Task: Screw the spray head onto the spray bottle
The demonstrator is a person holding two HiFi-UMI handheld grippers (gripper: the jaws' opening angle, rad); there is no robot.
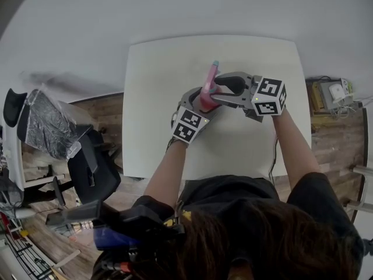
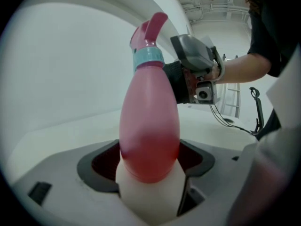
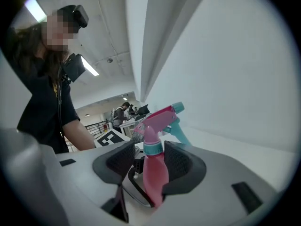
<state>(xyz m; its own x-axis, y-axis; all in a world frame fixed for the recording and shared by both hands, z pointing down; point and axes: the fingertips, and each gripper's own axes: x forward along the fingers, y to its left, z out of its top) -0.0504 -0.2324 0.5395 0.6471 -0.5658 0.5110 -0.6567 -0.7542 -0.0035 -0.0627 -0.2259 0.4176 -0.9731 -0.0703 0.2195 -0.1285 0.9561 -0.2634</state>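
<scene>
A pink spray bottle [image 1: 205, 100] with a white base [image 2: 150, 192] stands tilted over the white table [image 1: 157, 98]. My left gripper [image 1: 197, 107] is shut on its lower body, and the jaws grip both sides [image 2: 150, 171]. The pink spray head [image 2: 146, 29] sits on the neck above a teal collar [image 2: 148, 59], nozzle [image 1: 214, 67] pointing away from me. My right gripper [image 1: 221, 91] reaches in from the right at collar height. In the right gripper view the neck and collar [image 3: 152, 148] stand between the open jaws [image 3: 150, 161], with a gap beside the left pad.
A black office chair [image 1: 93, 168] and a foil-covered bundle [image 1: 49, 124] stand left of the table on the wooden floor. A box with cables [image 1: 331, 93] lies to the right. A cable [image 2: 235, 124] trails from the right gripper over the table.
</scene>
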